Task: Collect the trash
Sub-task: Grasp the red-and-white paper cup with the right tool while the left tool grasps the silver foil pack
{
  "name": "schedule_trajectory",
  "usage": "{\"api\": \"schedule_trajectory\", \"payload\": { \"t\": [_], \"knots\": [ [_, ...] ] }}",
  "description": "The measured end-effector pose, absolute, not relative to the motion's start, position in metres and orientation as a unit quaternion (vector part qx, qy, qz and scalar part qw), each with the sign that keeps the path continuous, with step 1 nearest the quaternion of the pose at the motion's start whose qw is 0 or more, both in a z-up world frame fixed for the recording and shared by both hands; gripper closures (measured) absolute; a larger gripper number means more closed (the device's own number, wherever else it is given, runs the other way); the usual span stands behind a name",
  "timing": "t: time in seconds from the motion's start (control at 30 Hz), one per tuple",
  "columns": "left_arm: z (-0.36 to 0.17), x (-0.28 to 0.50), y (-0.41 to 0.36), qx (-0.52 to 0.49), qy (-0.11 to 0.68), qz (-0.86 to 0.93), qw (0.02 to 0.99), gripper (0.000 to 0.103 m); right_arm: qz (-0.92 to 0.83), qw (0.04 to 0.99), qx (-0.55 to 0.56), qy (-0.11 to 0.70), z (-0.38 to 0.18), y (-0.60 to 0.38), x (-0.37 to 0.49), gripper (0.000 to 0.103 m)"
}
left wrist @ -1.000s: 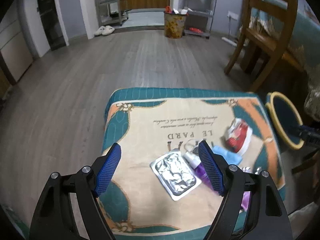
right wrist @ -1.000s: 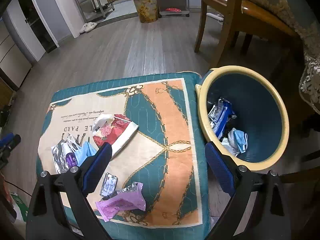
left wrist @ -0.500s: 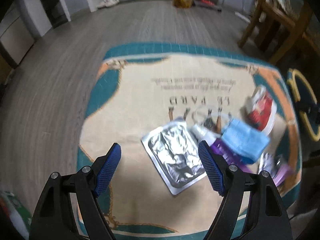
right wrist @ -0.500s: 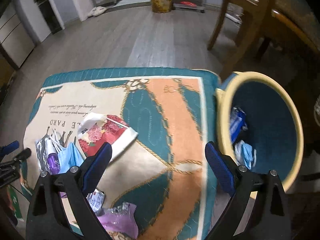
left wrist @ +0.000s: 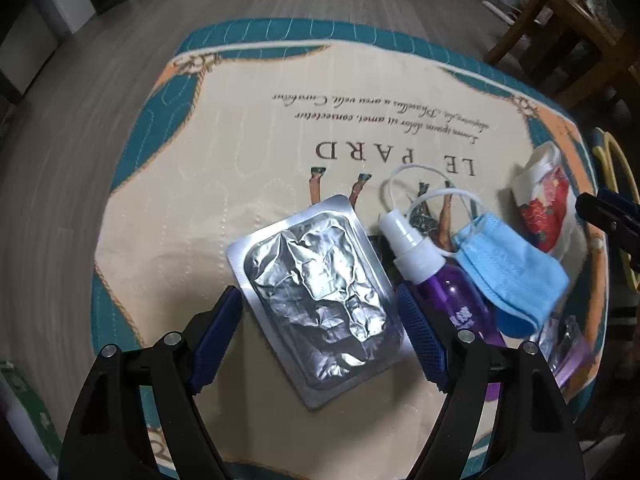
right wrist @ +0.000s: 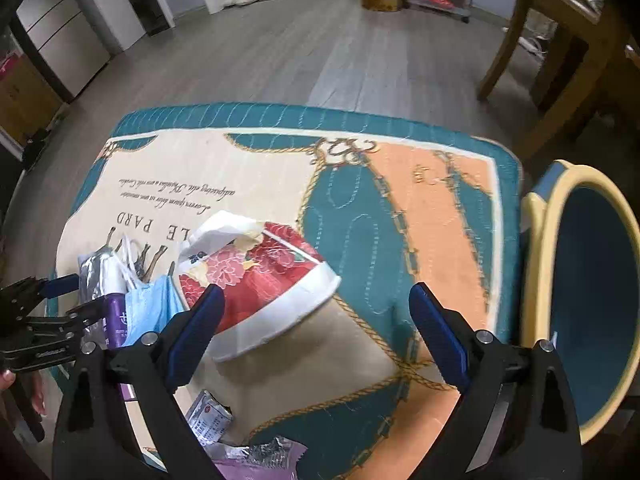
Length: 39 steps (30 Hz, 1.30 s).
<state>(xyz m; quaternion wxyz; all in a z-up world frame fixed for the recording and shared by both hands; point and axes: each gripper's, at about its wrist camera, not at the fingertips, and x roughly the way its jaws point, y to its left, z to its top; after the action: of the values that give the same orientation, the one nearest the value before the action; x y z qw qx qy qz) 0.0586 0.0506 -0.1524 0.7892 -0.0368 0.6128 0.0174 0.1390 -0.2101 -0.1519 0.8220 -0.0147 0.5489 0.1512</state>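
Trash lies scattered on a patterned cloth (left wrist: 248, 152) covering a low table. In the left wrist view, the left gripper (left wrist: 320, 332) hangs wide open and empty, its blue pads straddling a crumpled foil blister pack (left wrist: 320, 296) at frame centre. Just right of it lie a purple spray bottle (left wrist: 444, 280) and a blue face mask (left wrist: 516, 272).

In the right wrist view, the right gripper (right wrist: 316, 328) is also wide open and empty, near a flattened floral paper cup (right wrist: 260, 280); the bin (right wrist: 544, 248) stands at the right edge.

Risk: the flat, thin foil may slip from closing pads, or the right pad may nudge the bottle.
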Motion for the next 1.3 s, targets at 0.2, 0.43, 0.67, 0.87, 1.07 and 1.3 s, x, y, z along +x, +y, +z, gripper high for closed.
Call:
{"api": "schedule_trajectory", "payload": {
  "t": [0.2,0.43,0.67,0.87,1.07,1.3],
  "knots": [
    [-0.157,0.06,0.046,-0.022,0.612,0.021,0.79,0.018,0.167,0.811,-0.009,0.561,-0.163,-0.205,0.145,0.011],
    [-0.158,0.067,0.042,-0.003,0.615,0.029,0.788,0.028,0.184,0.797,0.029,0.574,-0.169,-0.204,0.146,0.045],
    [-0.15,0.071,0.051,-0.006,0.611,0.022,0.791,0.033,0.181,0.79,0.091,0.578,-0.16,-0.216,0.145,0.1],
    [-0.131,0.068,0.05,-0.01,0.59,0.015,0.807,0.033,0.195,0.798,0.113,0.559,-0.14,-0.219,0.137,0.102],
    [-0.105,0.061,0.051,-0.008,0.561,0.01,0.828,0.033,0.174,0.774,0.157,0.589,-0.149,-0.221,0.137,0.097],
    [-0.091,0.06,0.051,-0.008,0.538,-0.002,0.843,0.033,0.153,0.757,0.191,0.606,-0.164,-0.209,0.139,0.064]
  ]
}}
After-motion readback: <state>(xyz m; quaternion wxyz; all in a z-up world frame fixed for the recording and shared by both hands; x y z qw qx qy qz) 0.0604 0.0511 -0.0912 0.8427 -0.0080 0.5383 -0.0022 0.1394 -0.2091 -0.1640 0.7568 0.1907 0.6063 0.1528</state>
